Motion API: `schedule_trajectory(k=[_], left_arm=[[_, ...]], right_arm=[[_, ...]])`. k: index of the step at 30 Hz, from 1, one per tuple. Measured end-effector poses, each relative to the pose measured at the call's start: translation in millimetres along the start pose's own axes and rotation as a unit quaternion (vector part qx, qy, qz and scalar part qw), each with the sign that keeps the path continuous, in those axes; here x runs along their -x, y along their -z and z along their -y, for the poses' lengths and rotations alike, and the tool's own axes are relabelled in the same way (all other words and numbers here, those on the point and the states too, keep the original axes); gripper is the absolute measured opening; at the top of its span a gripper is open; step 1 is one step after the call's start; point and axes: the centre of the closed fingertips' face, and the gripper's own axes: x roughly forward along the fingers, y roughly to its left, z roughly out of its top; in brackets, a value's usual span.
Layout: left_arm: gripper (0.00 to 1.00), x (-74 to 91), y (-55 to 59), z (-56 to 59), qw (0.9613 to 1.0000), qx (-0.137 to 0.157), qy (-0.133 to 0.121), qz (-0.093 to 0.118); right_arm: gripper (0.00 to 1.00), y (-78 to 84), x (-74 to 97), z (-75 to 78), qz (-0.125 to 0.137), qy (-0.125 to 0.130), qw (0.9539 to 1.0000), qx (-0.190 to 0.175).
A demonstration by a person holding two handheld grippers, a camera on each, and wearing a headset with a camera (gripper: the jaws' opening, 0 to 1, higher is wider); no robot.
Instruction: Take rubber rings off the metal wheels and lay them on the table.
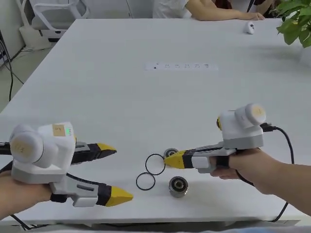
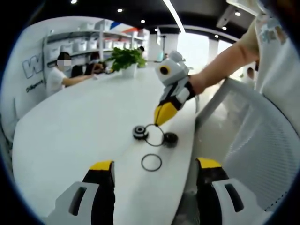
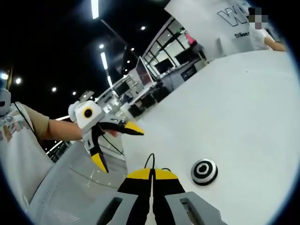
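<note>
We see the white surface (image 1: 146, 97) brightly and evenly lit from overhead in the head view, where the metal wheel (image 1: 178, 186) casts only a soft, short shadow. In both gripper views the ceiling lights (image 2: 174, 16) glare as strips and spots. The fisheye bends the edges, and the far room looks soft and washed out.

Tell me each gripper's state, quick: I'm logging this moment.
Left gripper: open, holding nothing.
Right gripper: shut on a rubber ring.
</note>
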Motion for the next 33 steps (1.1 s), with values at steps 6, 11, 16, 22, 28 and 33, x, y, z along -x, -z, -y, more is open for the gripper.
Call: schedule_trajectory(k=[6,11,16,22,28,33], left_arm=[[0.71,2.5,2.0,-2.1,1.0,0.004,-0.005,0.001],[0.71,5.0,2.1,-2.5,0.9999,0.003,-0.01,0.003],[0.71,7.1,2.8,-3.4,0.9999,0.006,-0.014,0.004],[0.71,9.1,3.7,-3.3,0.9998,0.01,-0.016,0.005],[0.71,9.4,5.8,-1.2,0.9998,0.011,-0.016,0.003],[0.72,9.5,6.6,-0.7,0.9998,0.011,-0.016,0.002]], right_arm=[[0.0,3.1,-5.6,1.6,-0.008,0.0,1.0,0.0],[0.0,5.5,-11.0,2.0,-0.014,0.0,0.9999,0.001],[0.0,8.4,-15.4,2.6,-0.022,0.001,0.9997,0.0],[0.0,11.6,-20.2,2.6,-0.033,0.001,0.9994,0.003],[0.0,16.0,-23.2,4.6,-0.044,0.005,0.999,0.0],[0.0,20.7,-25.1,7.4,-0.053,0.01,0.9985,-0.002]])
